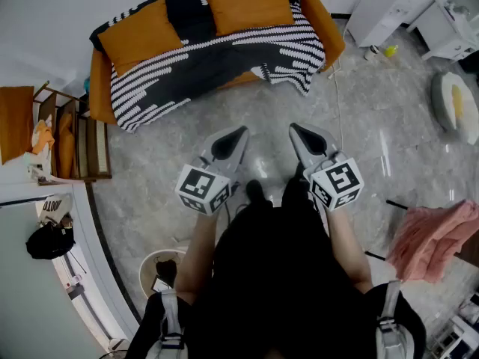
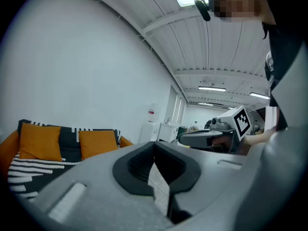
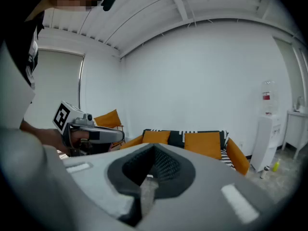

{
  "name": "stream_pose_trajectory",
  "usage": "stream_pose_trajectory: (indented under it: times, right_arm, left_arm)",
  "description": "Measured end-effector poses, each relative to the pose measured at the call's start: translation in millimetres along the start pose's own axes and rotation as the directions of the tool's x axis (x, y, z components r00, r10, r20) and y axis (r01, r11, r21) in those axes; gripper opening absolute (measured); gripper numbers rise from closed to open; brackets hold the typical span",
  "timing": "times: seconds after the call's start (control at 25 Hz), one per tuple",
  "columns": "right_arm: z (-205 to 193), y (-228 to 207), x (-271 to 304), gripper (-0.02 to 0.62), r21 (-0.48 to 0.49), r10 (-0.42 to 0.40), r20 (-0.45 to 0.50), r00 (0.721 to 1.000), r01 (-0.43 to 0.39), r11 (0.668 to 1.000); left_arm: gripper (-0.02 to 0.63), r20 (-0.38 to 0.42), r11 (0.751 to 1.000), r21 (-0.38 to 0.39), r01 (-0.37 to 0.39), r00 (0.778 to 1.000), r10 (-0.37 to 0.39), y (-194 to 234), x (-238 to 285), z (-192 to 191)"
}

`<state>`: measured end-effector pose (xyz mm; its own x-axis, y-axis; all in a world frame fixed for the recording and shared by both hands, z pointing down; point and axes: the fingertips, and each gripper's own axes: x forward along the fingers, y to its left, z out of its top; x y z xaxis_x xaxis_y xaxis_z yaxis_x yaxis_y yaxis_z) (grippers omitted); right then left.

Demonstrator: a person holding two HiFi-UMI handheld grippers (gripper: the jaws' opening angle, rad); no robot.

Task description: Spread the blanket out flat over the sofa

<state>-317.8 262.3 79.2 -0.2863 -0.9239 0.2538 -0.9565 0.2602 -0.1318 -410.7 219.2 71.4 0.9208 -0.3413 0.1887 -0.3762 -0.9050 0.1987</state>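
The orange sofa (image 1: 100,81) stands against the far wall in the head view. A black-and-white striped blanket (image 1: 213,58) lies over its seat and back, and one corner hangs off the front right. Two orange cushions (image 1: 140,33) (image 1: 248,2) rest on the blanket. My left gripper (image 1: 242,131) and right gripper (image 1: 293,127) hover side by side over the floor, well short of the sofa. Both are shut and hold nothing. The left gripper view shows my shut jaws (image 2: 154,144), the sofa (image 2: 48,148) and the right gripper (image 2: 211,136). The right gripper view shows the sofa (image 3: 192,141) beyond my shut jaws (image 3: 154,147).
A wooden rack (image 1: 71,137) with orange cloth stands left of the sofa. White cabinets (image 1: 389,6) and a round white-and-yellow object (image 1: 456,103) are at the right. A pink cloth (image 1: 438,238) hangs at the near right. A bin (image 1: 161,268) sits by my left leg.
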Motion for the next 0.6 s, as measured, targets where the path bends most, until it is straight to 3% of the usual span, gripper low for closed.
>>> stream_pose_trajectory:
  times: [0.6]
  right_arm:
    - [-1.0,-27.2,-6.8,0.002,0.043,0.018,0.031,0.999,-0.019,0.999]
  left_arm:
    - [0.011,-0.03,1.0,-0.001,0.008,1.0,-0.008,-10.5,29.2,-0.9]
